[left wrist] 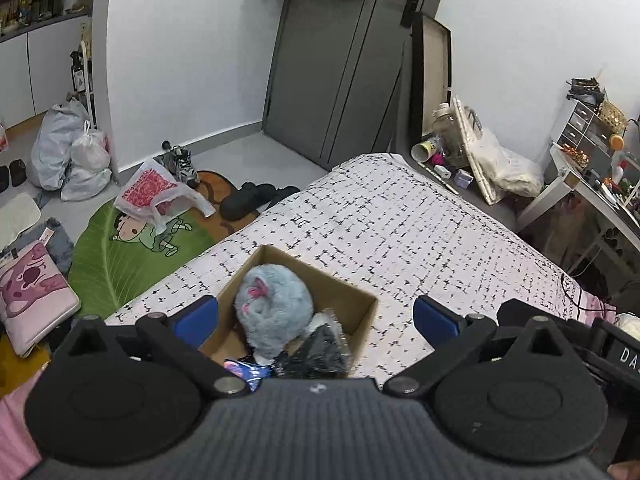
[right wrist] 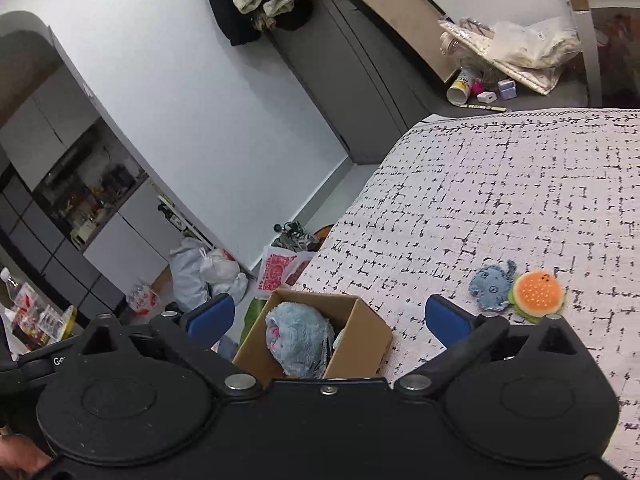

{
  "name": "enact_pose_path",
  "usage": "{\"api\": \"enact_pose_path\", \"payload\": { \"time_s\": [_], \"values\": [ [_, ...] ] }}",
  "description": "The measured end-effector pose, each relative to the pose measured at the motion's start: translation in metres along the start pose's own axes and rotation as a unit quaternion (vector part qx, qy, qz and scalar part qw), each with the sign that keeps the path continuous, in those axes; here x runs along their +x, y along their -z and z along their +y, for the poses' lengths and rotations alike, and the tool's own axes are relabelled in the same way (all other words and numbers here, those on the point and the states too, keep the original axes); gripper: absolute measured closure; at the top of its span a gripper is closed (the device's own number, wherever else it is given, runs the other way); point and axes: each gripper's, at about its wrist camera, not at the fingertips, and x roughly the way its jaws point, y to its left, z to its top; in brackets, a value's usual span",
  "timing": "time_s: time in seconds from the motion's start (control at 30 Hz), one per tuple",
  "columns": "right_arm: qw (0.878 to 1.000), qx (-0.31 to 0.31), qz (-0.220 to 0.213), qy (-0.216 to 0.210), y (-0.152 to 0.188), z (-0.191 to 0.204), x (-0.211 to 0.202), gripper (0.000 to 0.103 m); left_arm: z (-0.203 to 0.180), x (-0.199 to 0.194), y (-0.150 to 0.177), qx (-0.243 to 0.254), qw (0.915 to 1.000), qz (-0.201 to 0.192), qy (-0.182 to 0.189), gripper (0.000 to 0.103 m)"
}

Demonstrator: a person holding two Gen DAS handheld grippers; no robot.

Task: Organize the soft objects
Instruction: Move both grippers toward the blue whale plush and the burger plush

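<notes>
An open brown cardboard box (left wrist: 362,310) sits near the edge of a bed covered in a white, black-flecked spread (left wrist: 400,232); inside it lie a fluffy grey-blue plush toy with pink ears (left wrist: 274,310) and a dark item wrapped in clear plastic (left wrist: 320,346). The left gripper (left wrist: 316,318) and the right gripper (right wrist: 330,318) both hover above the box, jaws spread wide and holding nothing; farther along the spread, well apart from the box, a small blue plush toy (right wrist: 492,286) touches an orange burger-shaped plush toy (right wrist: 538,292).

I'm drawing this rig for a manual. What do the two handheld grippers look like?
Both match: the left gripper and right gripper have blue finger pads on black linkage arms with silver pivot bolts, plus two round black discs. The left body is ribbed dark grey, the right plain black.
</notes>
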Motion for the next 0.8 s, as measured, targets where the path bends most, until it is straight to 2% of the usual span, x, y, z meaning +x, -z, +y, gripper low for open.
{"api": "enact_pose_path", "payload": {
  "time_s": [0.17, 0.5, 0.7, 0.8],
  "values": [
    [1.000, 0.018, 0.002, 0.003, 0.000, -0.020, -0.013, 0.000, -0.021, -0.003, 0.005, 0.008, 1.0000, 0.003, 0.005, 0.000],
    [0.998, 0.069, 0.005, 0.014, -0.008, -0.058, -0.033, 0.000, -0.058, -0.007, 0.018, 0.027, 0.9994, 0.015, -0.012, 0.000],
    [0.995, 0.095, -0.004, 0.005, -0.012, -0.080, -0.049, 0.000, -0.077, -0.005, 0.022, 0.024, 0.9990, 0.035, -0.017, 0.000],
    [0.994, 0.108, -0.011, 0.002, -0.013, -0.092, -0.058, 0.000, -0.088, -0.008, 0.026, 0.027, 0.9989, 0.029, -0.025, 0.001]
  ]
}}
